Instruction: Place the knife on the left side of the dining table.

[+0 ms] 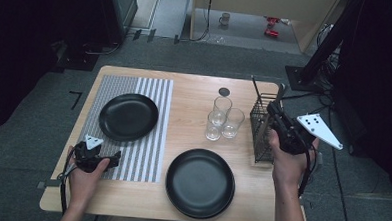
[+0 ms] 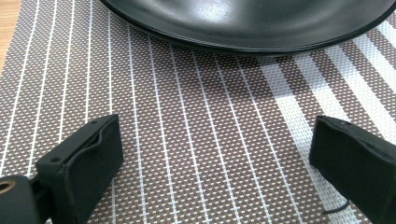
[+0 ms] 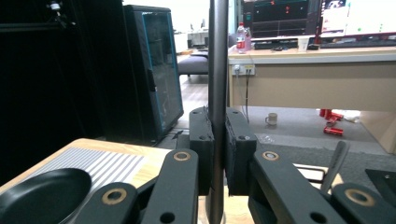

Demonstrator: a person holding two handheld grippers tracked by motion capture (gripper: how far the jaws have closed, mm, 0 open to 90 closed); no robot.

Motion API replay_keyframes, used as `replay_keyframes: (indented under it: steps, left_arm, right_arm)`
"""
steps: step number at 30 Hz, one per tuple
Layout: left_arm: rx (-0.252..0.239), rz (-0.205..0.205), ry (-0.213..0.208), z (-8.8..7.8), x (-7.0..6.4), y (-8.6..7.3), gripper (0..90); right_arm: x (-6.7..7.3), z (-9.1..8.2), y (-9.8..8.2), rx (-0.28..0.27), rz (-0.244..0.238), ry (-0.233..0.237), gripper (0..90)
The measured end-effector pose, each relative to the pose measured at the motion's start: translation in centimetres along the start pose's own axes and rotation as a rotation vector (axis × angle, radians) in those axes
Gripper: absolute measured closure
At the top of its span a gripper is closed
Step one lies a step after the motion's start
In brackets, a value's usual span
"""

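1. While the wooden desk [image 1: 194, 98] carries a striped woven mat [image 1: 150, 133], two round black plates [image 1: 128, 116] and three clear glasses [image 1: 222, 119], the high view shows the right tongs [image 1: 279, 116] at a wire-mesh caddy [image 1: 261, 128].
2. Left gripper view: the left tongs [image 2: 212, 163] stand wide and empty over the mat, near a plate's rim.
3. Right gripper view: tongs clamp a smooth dark upright rod [image 3: 217, 70]; beyond is an office floor.
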State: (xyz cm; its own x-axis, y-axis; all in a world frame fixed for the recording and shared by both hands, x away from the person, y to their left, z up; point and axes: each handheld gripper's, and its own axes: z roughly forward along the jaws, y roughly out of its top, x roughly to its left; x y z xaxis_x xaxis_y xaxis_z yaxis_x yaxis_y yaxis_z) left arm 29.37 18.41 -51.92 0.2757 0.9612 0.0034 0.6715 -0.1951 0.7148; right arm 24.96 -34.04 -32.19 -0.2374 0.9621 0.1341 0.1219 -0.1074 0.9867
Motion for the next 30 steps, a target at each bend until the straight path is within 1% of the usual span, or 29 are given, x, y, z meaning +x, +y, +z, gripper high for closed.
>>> replay_keyframes:
  steps: [5,7,10,12,14,15,17,19,24,30]
  left_arm:
    - [-0.007,-0.009,-0.003,-0.1,0.0,-0.1,3.1]
    - [-0.005,-0.007,-0.004,-0.1,0.0,-0.1,3.1]
    - [-0.020,-0.026,-0.017,-0.3,0.2,-0.1,3.1]
    - [-0.027,-0.023,-0.016,-0.4,0.2,-0.1,3.1]
    - [-0.033,-0.014,-0.021,-0.5,0.1,0.0,3.1]
    - [-0.037,-0.018,-0.028,-0.5,0.0,0.1,3.1]
    - [-0.044,-0.031,-0.067,-0.7,-0.1,0.4,3.2]
    - [-0.058,-0.022,-0.080,-1.1,-0.6,0.9,3.1]
    - [-0.087,-0.001,-0.133,-1.7,-1.9,1.9,3.2]
    - [-0.108,0.023,-0.182,-2.0,-3.3,2.9,3.2]
  right_arm:
    - [0.4,0.0,-0.9,0.009,0.012,0.024,84.5]
    - [0.6,-0.1,-1.2,0.014,0.014,0.033,84.5]
    - [0.8,0.0,-1.6,0.021,0.020,0.048,84.5]
    - [1.0,0.1,-1.9,0.027,0.028,0.056,84.5]
    - [1.3,0.2,-2.1,0.032,0.025,0.063,84.5]
    - [1.4,0.2,-2.2,0.035,0.026,0.067,84.5]
    - [1.7,0.3,-2.4,0.039,0.021,0.079,84.5]
    - [2.0,0.3,-2.5,0.043,0.021,0.088,84.5]
    - [2.6,0.6,-2.8,0.050,0.024,0.108,84.5]
    - [3.3,0.8,-3.0,0.054,0.020,0.128,84.5]
